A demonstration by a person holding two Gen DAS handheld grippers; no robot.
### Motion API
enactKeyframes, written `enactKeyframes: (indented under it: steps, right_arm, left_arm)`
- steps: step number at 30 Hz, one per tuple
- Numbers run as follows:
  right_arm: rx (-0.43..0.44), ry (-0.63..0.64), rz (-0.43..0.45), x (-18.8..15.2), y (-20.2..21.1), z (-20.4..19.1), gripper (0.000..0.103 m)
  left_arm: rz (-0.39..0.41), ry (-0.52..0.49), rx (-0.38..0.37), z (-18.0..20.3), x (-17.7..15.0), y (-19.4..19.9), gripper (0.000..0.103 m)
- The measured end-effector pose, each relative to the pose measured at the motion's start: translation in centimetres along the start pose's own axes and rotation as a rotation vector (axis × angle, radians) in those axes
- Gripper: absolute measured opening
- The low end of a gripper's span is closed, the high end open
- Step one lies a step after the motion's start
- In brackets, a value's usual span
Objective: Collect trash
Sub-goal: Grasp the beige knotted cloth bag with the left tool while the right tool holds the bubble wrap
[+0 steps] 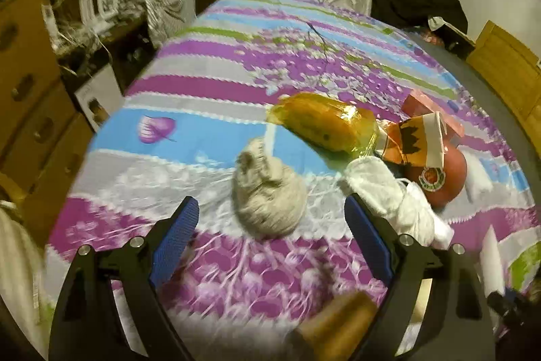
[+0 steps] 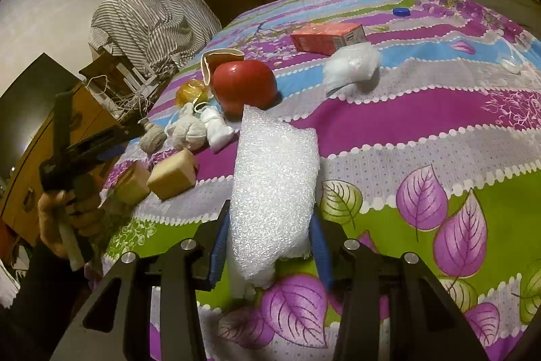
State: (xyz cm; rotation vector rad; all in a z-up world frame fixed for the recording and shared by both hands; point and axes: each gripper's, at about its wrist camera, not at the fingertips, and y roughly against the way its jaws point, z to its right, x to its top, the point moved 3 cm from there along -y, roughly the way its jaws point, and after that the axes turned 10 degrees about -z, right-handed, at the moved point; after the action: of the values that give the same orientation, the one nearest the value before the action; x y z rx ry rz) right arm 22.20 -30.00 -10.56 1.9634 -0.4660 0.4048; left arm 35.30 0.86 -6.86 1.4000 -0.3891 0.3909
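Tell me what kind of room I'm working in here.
Most likely a bedroom at home: the rubbish lies on a bedsheet with a purple leaf print, a wooden chest of drawers stands beside it, and a striped garment is draped over furniture behind.

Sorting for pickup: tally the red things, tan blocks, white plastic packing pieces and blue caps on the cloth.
Red things: 2, fruit and carton
Tan blocks: 2
White plastic packing pieces: 2
Blue caps: 1
Total: 7
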Motion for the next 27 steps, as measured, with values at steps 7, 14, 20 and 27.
enactKeyframes:
  steps: [7, 14, 20, 27]
  right_arm:
    - [-0.003, 0.006, 0.001, 0.3, -0.3, 0.0, 0.044]
    - [0.008, 0.013, 0.019, 0.6, 0.2, -0.6, 0.044]
    - [0.034, 0.043, 0.035, 0.3, 1.5, -2.4, 0.044]
    - [0.059, 0.119, 0.035, -1.1, 3.0, -6.3, 0.044]
  left_arm:
    - [-0.079, 0.011, -0.051, -0.9, 0.6, -3.7, 0.049]
    - [0.002, 0.019, -0.048, -1.5, -0.4, 0.1, 0.042]
    - [0.095, 0.085, -0.017, -2.6, -1.5, 6.2, 0.042]
    - [0.123, 0.061, 0.088, -1.4, -6.8, 10.8, 0.042]
